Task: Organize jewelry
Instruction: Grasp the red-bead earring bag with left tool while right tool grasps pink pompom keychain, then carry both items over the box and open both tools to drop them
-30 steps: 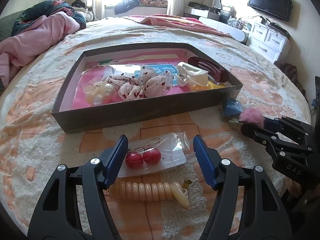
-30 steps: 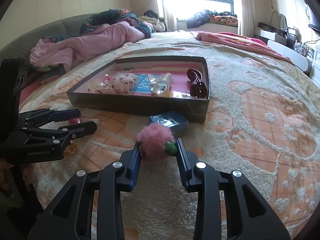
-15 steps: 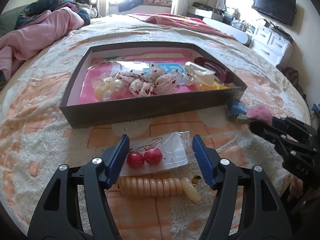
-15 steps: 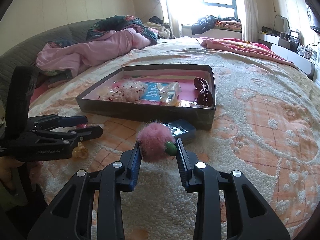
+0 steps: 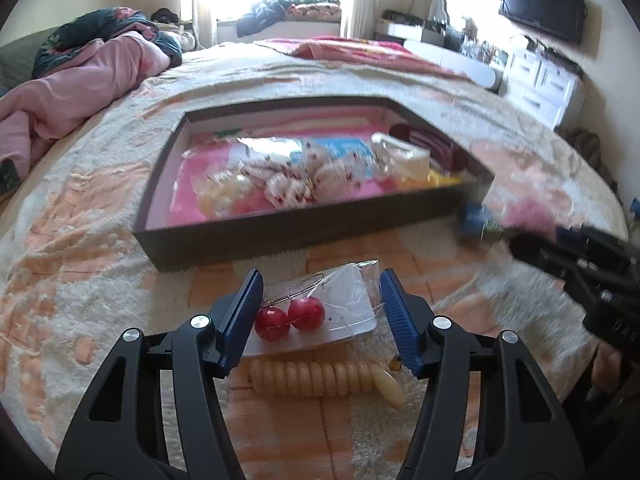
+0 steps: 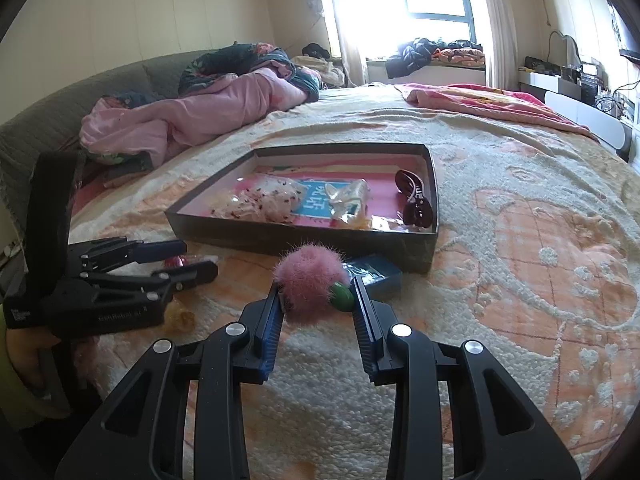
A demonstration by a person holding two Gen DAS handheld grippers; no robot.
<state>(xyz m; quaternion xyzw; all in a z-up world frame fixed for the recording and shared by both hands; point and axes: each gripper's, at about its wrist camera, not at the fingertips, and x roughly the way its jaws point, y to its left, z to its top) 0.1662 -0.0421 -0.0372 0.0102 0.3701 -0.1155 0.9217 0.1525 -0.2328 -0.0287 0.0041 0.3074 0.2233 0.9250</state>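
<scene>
A clear packet with red cherry earrings (image 5: 344, 304) lies on the bed blanket, between the blue pads of my left gripper (image 5: 322, 312). Its jaws are closing on the packet and the pads stand at the packet's edges. A cream coil hair tie (image 5: 320, 376) lies just below the packet. My right gripper (image 6: 316, 300) is shut on a pink fluffy pompom (image 6: 308, 276) with a green part, held just above the blanket. The dark open box (image 6: 304, 242) behind holds several bagged pieces and a dark red hair claw (image 6: 414, 200). The left gripper (image 6: 200, 258) shows at the left of the right wrist view.
A blue packet (image 6: 378, 276) lies against the box's front wall, right behind the pompom. A pink quilt (image 6: 200, 116) is heaped at the far left of the bed. White drawers (image 5: 540, 84) stand beyond the bed's right edge. My right gripper (image 5: 520, 240) shows blurred at the right.
The left jaws widened slightly, then narrowed around the earring packet. The right gripper has tipped up a little, still holding the pompom.
</scene>
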